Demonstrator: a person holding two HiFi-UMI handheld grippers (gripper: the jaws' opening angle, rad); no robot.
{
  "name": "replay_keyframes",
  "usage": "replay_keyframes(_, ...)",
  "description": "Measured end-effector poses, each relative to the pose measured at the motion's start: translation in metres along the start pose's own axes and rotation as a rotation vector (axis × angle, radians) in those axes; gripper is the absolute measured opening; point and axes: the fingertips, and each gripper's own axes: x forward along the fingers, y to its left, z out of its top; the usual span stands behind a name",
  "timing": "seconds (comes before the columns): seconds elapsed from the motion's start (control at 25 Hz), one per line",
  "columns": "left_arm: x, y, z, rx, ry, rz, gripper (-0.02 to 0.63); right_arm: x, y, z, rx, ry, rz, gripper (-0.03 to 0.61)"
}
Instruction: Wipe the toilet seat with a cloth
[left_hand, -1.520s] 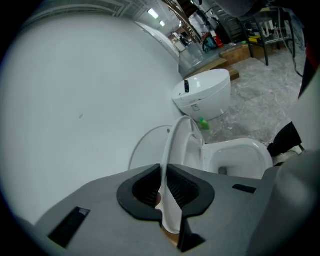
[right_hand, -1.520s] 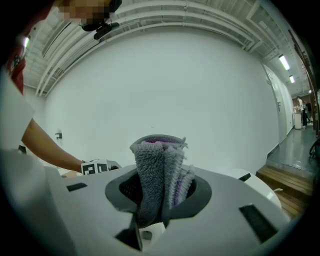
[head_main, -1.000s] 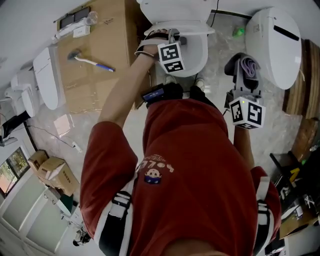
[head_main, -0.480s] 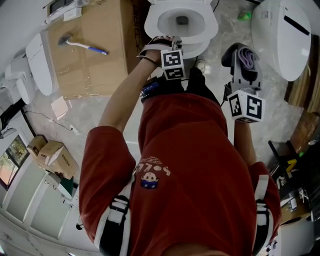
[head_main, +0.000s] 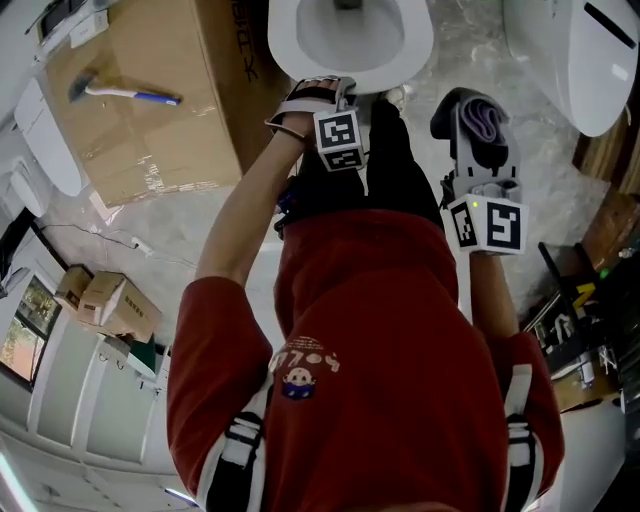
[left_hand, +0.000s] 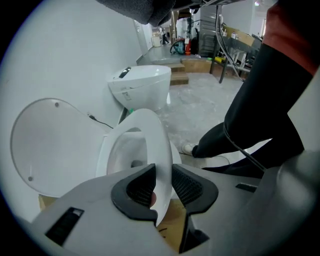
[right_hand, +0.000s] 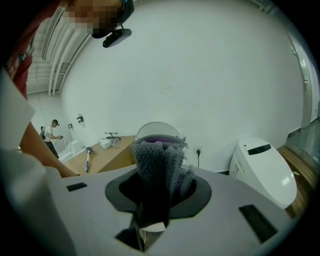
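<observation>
**Toilet seat between the left jaws, cloth in the right**

Toilet seat (left_hand: 149, 131) – a white ring – lies down on the bowl at the top of the head view, right in front of the person's dark trouser legs (left_hand: 260, 115). Its lid (left_hand: 47, 145) is swung up against the white wall. The left gripper (left_hand: 164, 187) points steeply down at the near edge of the ring. In the left gripper view that edge runs between the two ribbed black pads (left_hand: 187, 187). The jaws stand apart and have just been opening, so the seat sits in the gap with no clear squeeze on it.

The right gripper (right_hand: 152, 200) hangs to the right of the toilet, well apart from the seat and clear of the bowl. Its jaws are clamped on a folded cloth (right_hand: 157, 162), grey with a purple side, which sticks up out of them in a bunch.

A second toilet (head_main: 585, 50) with its lid shut stands further right on the pale mottled floor (head_main: 190, 235). Left of the open toilet sits a large cardboard box (head_main: 150, 125) – on top of it lies a long tool with a white and blue handle (head_main: 122, 93); what kind of tool it is cannot be made out. The person wears a red shirt (head_main: 380, 330).
</observation>
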Motion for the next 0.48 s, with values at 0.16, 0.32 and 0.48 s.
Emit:
replay_keyframes(0.16, 0.030, -0.019, 0.000, 0.000, -0.015, -0.020, 0.115, 0.013, 0.001, -0.036, -0.041, 0.050, 0.032, 0.095)
replay_keyframes(0.32, 0.062, -0.040, -0.013, 0.029, 0.002, -0.045, 0.121, 0.035, 0.003, -0.067, -0.053, 0.075, 0.055, 0.097)
replay_keyframes(0.48, 0.091, -0.055, -0.021, 0.048, 0.009, -0.063, 0.129, 0.055, 0.000, -0.099, -0.065, 0.104, 0.081, 0.096)
